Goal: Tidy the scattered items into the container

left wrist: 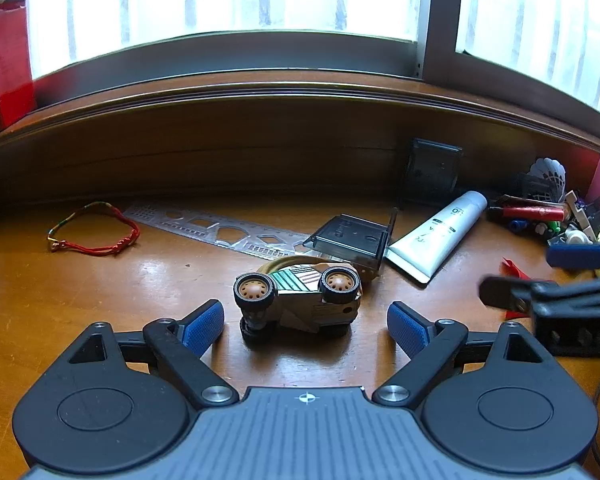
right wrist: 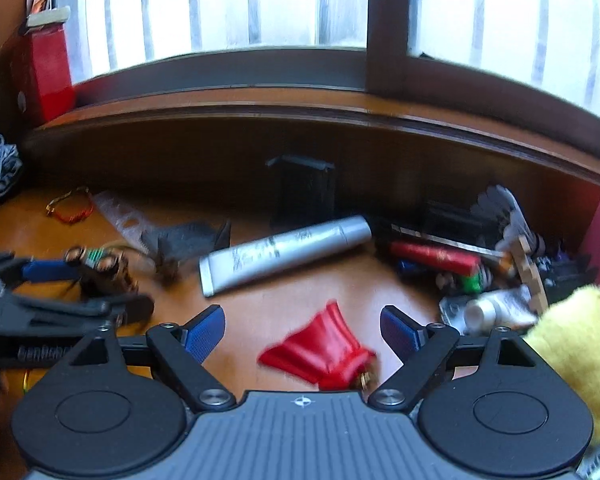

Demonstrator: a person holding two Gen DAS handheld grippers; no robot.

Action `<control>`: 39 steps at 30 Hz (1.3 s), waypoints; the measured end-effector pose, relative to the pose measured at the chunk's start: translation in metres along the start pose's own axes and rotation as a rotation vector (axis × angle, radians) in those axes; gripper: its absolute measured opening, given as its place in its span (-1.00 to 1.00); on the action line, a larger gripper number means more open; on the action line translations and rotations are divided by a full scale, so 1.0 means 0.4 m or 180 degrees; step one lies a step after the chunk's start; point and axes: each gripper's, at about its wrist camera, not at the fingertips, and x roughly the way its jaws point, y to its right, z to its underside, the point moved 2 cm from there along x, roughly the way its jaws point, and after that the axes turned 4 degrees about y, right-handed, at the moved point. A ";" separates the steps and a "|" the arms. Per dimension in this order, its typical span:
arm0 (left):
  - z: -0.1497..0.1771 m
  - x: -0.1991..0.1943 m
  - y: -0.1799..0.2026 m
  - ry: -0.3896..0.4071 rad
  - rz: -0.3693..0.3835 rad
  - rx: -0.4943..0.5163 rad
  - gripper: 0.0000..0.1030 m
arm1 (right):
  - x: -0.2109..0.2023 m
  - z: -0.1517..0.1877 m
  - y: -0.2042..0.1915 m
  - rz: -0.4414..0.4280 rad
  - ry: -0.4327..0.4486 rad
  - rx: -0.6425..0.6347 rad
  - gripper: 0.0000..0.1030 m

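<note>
Left gripper [left wrist: 305, 322] spread wide, toy car [left wrist: 298, 302] lying on its side between the pads, untouched. Right gripper [right wrist: 302, 330] gaping too, red pouch [right wrist: 324, 350] between its jaws, also untouched. Beyond the car: clear case [left wrist: 350, 240], white tube [left wrist: 440, 232], stencil ruler [left wrist: 220, 228].

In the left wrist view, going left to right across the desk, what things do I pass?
Red string bracelet → clear stencil ruler → toy car → white tube → pile of small items.
</note>
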 end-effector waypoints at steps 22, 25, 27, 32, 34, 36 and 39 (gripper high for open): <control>-0.008 0.019 0.004 0.0058 -0.0052 -0.0016 0.70 | -0.042 0.041 0.075 0.0206 -0.0209 0.0258 0.67; -0.008 0.017 0.004 0.0085 -0.0070 -0.0004 0.54 | -0.042 0.041 0.068 0.0188 -0.0213 0.0246 0.67; -0.010 0.014 0.002 0.0109 -0.0083 0.0005 0.23 | -0.041 0.040 0.062 0.0171 -0.0217 0.0233 0.67; -0.013 0.005 -0.008 0.0114 -0.0039 -0.0101 0.19 | -0.039 0.038 0.053 0.0143 -0.0223 0.0190 0.67; -0.013 -0.003 -0.013 0.0112 0.0002 -0.0155 0.19 | -0.038 0.038 0.054 0.0144 -0.0226 0.0193 0.67; -0.014 -0.018 -0.015 0.0141 0.0015 -0.0158 0.19 | -0.037 0.036 0.056 0.0142 -0.0227 0.0211 0.67; -0.018 -0.043 -0.015 0.0179 0.0037 -0.0141 0.19 | -0.035 0.031 0.057 0.0126 -0.0225 0.0245 0.68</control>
